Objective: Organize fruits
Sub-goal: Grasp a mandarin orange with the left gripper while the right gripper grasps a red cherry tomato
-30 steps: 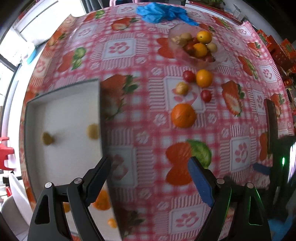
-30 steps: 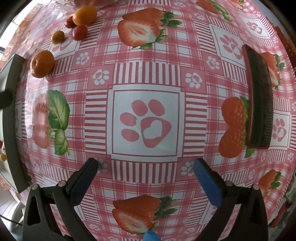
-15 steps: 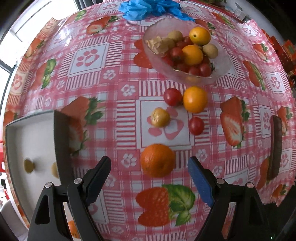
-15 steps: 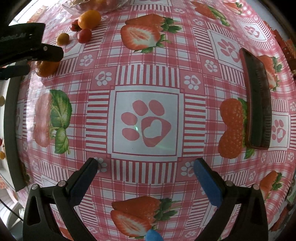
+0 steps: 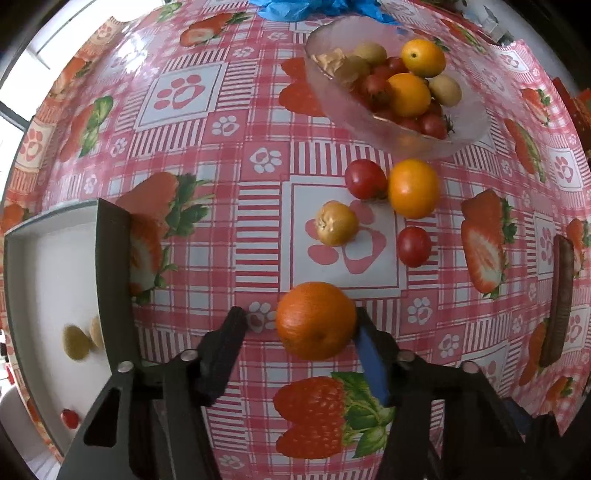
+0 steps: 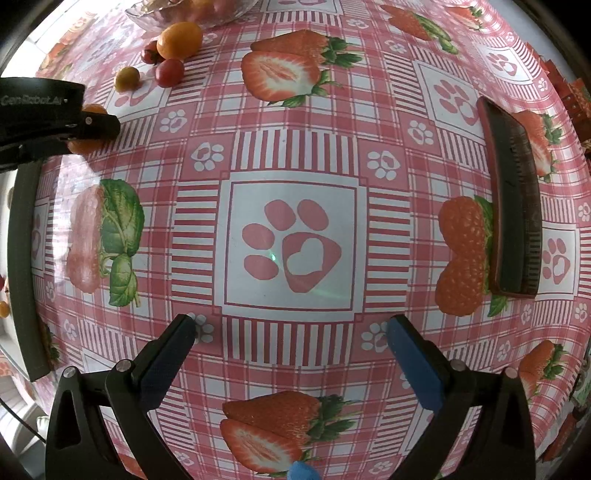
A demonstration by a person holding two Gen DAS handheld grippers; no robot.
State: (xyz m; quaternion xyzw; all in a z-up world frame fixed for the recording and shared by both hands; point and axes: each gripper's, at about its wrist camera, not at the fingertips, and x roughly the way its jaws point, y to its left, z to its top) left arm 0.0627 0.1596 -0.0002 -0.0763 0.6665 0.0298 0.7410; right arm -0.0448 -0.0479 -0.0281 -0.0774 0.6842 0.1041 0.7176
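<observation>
A large orange (image 5: pixel 314 321) lies on the strawberry-print tablecloth between the closing jaws of my left gripper (image 5: pixel 299 315). Its blue pad touches the orange's right side, while the black finger (image 5: pixel 232 332) stands a small gap off on the left. Beyond the orange lie a yellow-brown fruit (image 5: pixel 336 223), two red tomatoes (image 5: pixel 365 179) (image 5: pixel 413 245) and a smaller orange fruit (image 5: pixel 413 188). A glass bowl (image 5: pixel 469 122) behind them holds several fruits. My right gripper (image 6: pixel 290 332) hangs open over a paw print with nothing between its fingers.
A white tray (image 5: pixel 44 280) with a dark rim sits at the left and holds a few small fruits. A dark comb-like bar (image 6: pixel 513 199) lies on the cloth at the right. A blue cloth (image 5: pixel 314 7) lies behind the bowl.
My left gripper has moved from beside the tray to the large orange, come down, and narrowed its jaws around it. The right gripper has stayed in place.
</observation>
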